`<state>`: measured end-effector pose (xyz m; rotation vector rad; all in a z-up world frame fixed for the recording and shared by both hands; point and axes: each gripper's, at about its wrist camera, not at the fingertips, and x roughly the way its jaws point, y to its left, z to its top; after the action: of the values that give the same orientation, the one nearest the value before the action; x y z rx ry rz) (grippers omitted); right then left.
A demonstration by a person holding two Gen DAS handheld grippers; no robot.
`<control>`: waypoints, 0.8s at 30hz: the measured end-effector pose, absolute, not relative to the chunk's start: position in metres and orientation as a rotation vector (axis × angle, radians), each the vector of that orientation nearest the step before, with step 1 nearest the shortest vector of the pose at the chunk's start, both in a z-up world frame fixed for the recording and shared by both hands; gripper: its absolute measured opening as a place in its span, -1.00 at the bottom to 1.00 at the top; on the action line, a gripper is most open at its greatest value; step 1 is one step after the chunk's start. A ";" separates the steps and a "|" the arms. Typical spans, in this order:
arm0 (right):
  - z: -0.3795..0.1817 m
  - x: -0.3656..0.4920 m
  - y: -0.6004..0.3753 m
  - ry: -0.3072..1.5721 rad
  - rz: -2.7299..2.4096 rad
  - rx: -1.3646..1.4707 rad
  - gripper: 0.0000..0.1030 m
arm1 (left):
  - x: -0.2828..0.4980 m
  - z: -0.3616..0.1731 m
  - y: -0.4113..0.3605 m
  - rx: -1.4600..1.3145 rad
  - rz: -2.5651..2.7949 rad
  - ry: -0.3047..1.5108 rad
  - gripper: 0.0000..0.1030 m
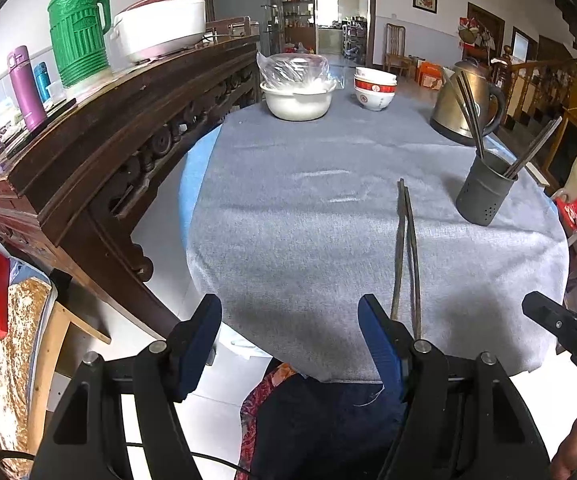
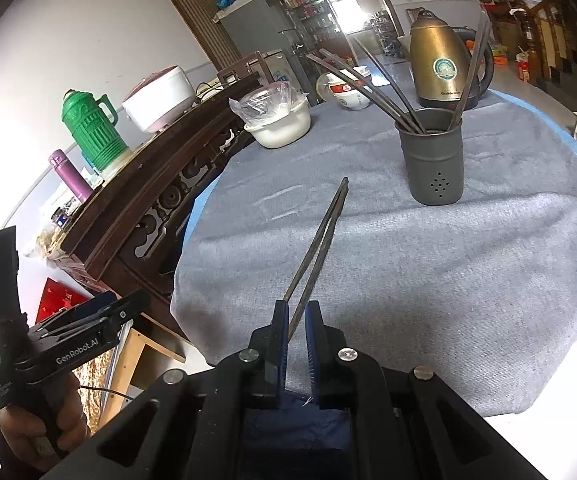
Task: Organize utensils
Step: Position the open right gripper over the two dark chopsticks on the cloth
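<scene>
Gripper first, left wrist view: your left gripper (image 1: 290, 344) hangs released with nothing between its blue pads, over the near edge of the bench (image 1: 288, 220) at 6 o'clock. The pair of chopsticks (image 1: 406, 256) runs from about 5 o'clock up toward the centre. Its near ends pass behind this gripper's right finger, so you cannot see from here what holds them. The dark holder cup (image 1: 486, 192) stands at 2 o'clock with more chopsticks leaning in it, well apart from the pair's far tips.

Right wrist view: your right gripper (image 2: 297, 320) is clenched on the near ends of the chopsticks (image 2: 320, 240); the two sticks meet at the far tips and spread toward the pads. The holder cup (image 2: 434, 160) sits at 1 o'clock, beyond those tips.

Expect the sticks to be light, stiff, thin and smooth, so they will likely pivot or slip apart in an end grip. Moving the hold nearer the middle, across both together, would probably steady them. The cup looks light enough to tip if nudged.
</scene>
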<state>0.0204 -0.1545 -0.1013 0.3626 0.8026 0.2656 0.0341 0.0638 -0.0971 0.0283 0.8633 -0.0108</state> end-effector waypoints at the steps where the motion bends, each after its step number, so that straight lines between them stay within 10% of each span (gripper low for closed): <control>1: -0.102 0.021 -0.155 0.805 0.265 0.366 -0.78 | 0.034 -0.098 0.063 0.033 -0.012 0.865 0.39; 24: -0.105 0.018 -0.167 0.788 0.276 0.402 -0.78 | 0.035 -0.084 0.110 0.029 0.160 0.817 0.39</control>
<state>0.0180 -0.1671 -0.1052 0.4019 0.7885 0.2757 0.0350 0.1104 -0.0837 0.0289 0.8169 0.1604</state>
